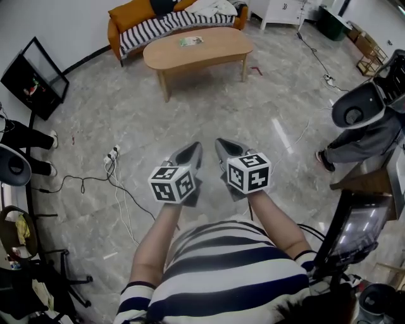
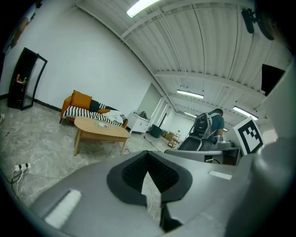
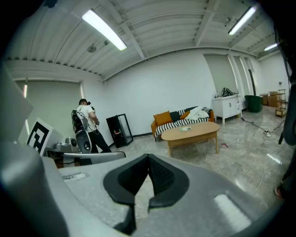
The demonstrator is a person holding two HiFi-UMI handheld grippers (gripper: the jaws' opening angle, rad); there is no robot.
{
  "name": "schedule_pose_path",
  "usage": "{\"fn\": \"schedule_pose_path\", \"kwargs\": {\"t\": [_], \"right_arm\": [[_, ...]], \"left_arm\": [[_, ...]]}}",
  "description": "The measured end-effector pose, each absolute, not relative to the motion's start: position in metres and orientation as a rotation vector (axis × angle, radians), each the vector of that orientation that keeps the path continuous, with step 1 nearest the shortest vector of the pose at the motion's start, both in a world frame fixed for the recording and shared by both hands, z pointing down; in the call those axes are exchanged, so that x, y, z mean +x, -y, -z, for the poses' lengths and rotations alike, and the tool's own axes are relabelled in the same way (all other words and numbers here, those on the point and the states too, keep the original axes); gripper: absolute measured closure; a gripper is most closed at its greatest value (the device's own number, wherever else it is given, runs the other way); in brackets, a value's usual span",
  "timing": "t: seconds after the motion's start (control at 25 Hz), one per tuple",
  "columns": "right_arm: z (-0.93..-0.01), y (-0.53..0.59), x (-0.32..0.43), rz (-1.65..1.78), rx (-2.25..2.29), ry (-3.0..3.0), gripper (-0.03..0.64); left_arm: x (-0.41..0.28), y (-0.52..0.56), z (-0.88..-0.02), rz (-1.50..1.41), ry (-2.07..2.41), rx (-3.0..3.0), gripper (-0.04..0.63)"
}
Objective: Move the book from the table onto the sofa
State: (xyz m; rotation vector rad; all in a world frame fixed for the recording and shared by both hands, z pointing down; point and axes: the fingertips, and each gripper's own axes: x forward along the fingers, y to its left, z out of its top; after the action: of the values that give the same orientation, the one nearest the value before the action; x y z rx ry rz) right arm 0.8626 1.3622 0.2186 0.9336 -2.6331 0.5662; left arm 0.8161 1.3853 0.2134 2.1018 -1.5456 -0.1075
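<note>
- Writing: book [image 1: 190, 42] has a greenish cover, print too small to read. Only clear graphics are the b/w square markers on the cubes of L gripper [image 1: 195, 149] and R gripper [image 1: 220, 143].
- Book lies flat on the oval wooden counter [image 1: 218, 54], toward its far-left part in head view, nothing touching it.
- Sofa [image 1: 115, 35]: orange, just behind counter, against a white wall. B/w striped throw [image 1: 161, 26] over the seat, orange cushion [image 1: 130, 14] at left end, white cloth [image 1: 212, 7] bundled at right end.
- L gripper: jaws together, nothing btwn the pads. R gripper: same, jaws together, empty.
- Both grippers sit side by side in front of the wearer's striped shirt [image 1: 221, 278], pointing toward counter, well apart from it.
- Floor [image 1: 126, 114]: glossy grey marble-look tile w/ light reflections. Power strip [image 1: 112, 154] + cables lie on it, left of the grippers.
- Room: white walls, ribbed ceiling w/ strip lights [image 3: 104, 30].
- Black glass-front cabinet [image 1: 35, 77] by the wall left of sofa. Sth red/green inside, can't tell what.
- White cabinet [image 1: 285, 9] right of sofa. Dark green bin [image 1: 329, 22] beside it, contents not visible.
- Person in grey trousers [image 1: 357, 136] at right edge of head view. Another person's legs [image 1: 25, 136] at left edge.
</note>
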Motion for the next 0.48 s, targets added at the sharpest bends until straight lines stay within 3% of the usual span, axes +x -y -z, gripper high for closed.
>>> {"fn": "schedule_pose_path", "kwargs": {"t": [0.48], "right_arm": [[-0.241, -1.353, 0.850, -0.614, 0.969, 2.584, 0.621]], "left_arm": [[0.796, -1.375, -0.238, 0.137, 1.498, 2.085, 0.598]]}}
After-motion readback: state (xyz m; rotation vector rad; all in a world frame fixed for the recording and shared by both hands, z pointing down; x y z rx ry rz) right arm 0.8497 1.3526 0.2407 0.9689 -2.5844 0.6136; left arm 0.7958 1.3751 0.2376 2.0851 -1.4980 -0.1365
